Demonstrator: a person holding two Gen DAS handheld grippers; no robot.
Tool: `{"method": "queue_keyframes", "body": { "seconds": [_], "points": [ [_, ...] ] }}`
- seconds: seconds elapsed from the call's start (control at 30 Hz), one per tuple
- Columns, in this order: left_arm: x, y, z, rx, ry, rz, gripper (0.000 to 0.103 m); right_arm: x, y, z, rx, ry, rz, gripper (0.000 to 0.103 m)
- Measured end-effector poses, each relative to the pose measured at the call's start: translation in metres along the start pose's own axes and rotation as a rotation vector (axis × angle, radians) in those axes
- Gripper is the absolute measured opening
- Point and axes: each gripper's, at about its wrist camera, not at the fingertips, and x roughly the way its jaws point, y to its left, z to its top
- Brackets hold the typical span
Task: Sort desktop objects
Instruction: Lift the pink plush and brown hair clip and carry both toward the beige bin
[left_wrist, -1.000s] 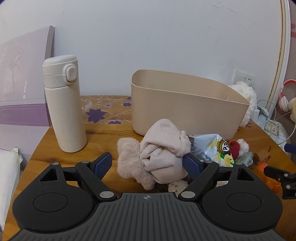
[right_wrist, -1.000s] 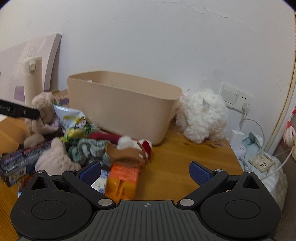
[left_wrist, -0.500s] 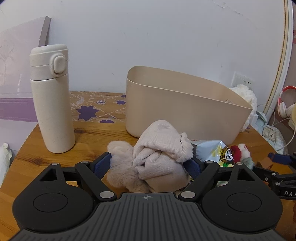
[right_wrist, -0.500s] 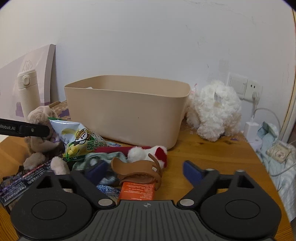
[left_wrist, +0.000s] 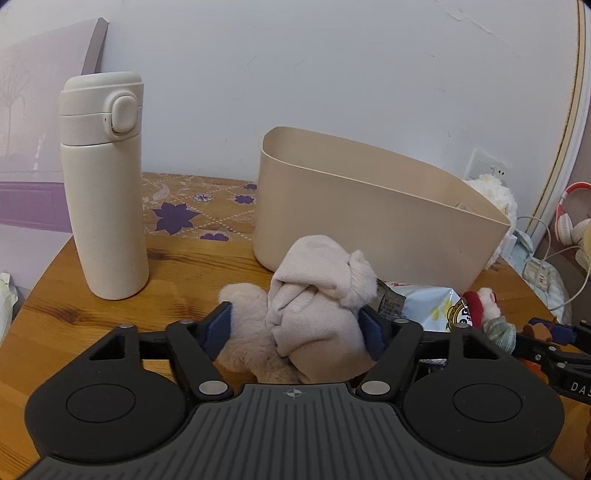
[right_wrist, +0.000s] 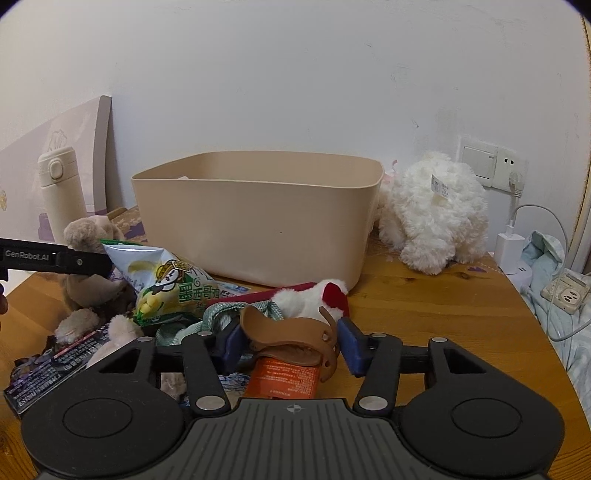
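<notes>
My left gripper (left_wrist: 295, 326) is shut on a beige plush bear in a pinkish hooded top (left_wrist: 314, 295); both blue pads press its sides, just in front of the beige plastic bin (left_wrist: 369, 225). My right gripper (right_wrist: 288, 343) is shut on a brown hair claw clip (right_wrist: 291, 332), which lies over an orange box (right_wrist: 284, 376). The bin also shows in the right wrist view (right_wrist: 258, 221), behind a pile with a snack bag (right_wrist: 170, 284) and a red and white plush (right_wrist: 317, 299). The left gripper's arm (right_wrist: 55, 258) and the bear (right_wrist: 88, 258) show at the left there.
A cream thermos (left_wrist: 103, 184) stands upright at the left on the wooden table (left_wrist: 184, 266). A white fluffy plush (right_wrist: 432, 214) sits right of the bin. Wall sockets, a charger and a power strip (right_wrist: 561, 291) are at the right edge. A dark printed packet (right_wrist: 48, 369) lies front left.
Both grippers moved forward and closed: the left pads now squeeze the plush bear, and the right jaws, open a second ago, have shut on the hair clip.
</notes>
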Motion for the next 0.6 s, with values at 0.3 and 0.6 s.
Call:
{"method": "queue_keyframes", "body": {
  "seconds": [0.3,0.6],
  "points": [
    [-0.007,-0.003,0.000,0.015,-0.021,0.014,0.051,-0.009,-0.005,0.004,0.022,-0.035,-0.010,0.051],
    [-0.011,0.002,0.004,0.016,-0.024,0.010,0.034,-0.017,-0.010,0.005,0.034,-0.048,-0.018,0.051]
  ]
}}
